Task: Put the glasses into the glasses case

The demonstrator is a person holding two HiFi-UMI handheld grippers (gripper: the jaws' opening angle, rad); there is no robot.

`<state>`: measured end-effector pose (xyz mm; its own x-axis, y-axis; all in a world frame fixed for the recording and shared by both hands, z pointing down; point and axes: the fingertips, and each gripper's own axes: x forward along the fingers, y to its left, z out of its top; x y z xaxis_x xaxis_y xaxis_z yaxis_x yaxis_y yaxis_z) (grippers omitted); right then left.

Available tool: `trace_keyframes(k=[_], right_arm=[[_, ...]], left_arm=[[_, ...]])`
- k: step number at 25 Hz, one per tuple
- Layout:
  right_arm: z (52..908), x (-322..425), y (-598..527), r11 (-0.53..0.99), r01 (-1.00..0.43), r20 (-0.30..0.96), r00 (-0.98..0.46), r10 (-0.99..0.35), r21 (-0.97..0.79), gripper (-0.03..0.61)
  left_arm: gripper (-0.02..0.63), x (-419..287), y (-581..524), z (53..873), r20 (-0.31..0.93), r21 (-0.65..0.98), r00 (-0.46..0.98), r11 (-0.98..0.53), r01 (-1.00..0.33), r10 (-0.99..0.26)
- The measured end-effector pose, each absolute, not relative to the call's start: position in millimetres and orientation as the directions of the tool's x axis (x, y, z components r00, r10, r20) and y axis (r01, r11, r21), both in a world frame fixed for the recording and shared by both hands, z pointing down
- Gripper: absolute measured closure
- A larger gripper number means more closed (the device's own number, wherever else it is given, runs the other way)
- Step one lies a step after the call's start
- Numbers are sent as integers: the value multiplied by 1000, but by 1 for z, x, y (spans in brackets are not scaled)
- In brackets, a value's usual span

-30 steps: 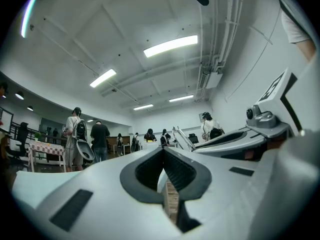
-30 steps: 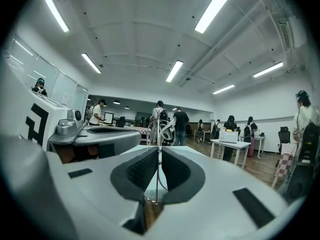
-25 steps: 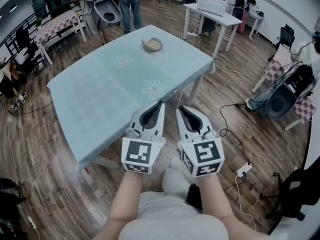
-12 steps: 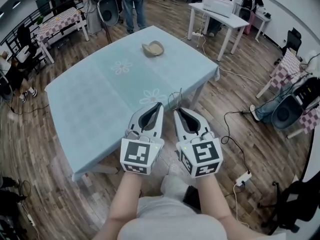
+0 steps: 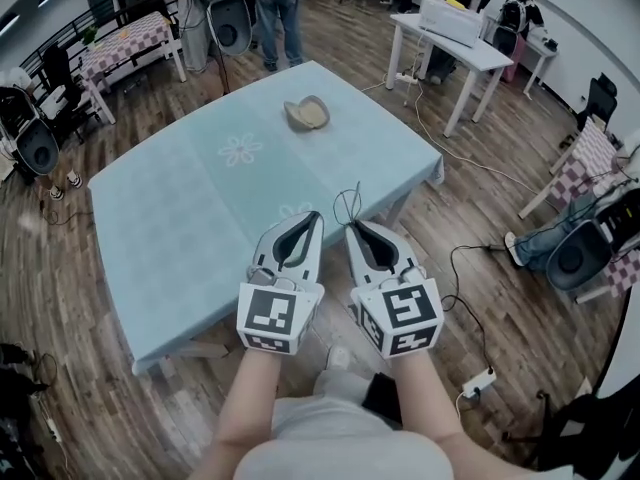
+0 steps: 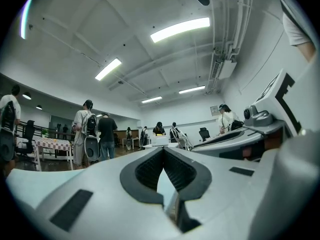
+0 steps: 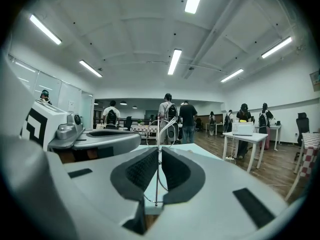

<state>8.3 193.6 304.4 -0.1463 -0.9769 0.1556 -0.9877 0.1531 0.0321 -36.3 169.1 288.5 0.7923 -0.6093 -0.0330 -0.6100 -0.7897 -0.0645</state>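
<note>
Glasses (image 5: 347,203) clamped in right gripper (image 5: 353,225) at table (image 5: 190,208) edge; left gripper (image 5: 317,218) closed, empty; glasses case (image 5: 306,114) on table's far side.

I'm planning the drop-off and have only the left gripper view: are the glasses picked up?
Observer: Yes. The right gripper view shows the right gripper shut on the glasses, a thin wire frame.
Operator: Where's the case?
Observer: In the head view the glasses case lies open on the far part of the table.
Operator: How do the grippers stand?
Observer: The left gripper is beside the right one at the table's near edge, well short of the case.
</note>
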Motion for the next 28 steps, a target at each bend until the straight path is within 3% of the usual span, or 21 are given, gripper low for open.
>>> trace_keyframes(k=[28], right_arm=[[303,69,122,273,-961,137,-264,-955,49,549]], left_arm=[[604,14,97,282,-69,-31,703,-703,-710,-707]])
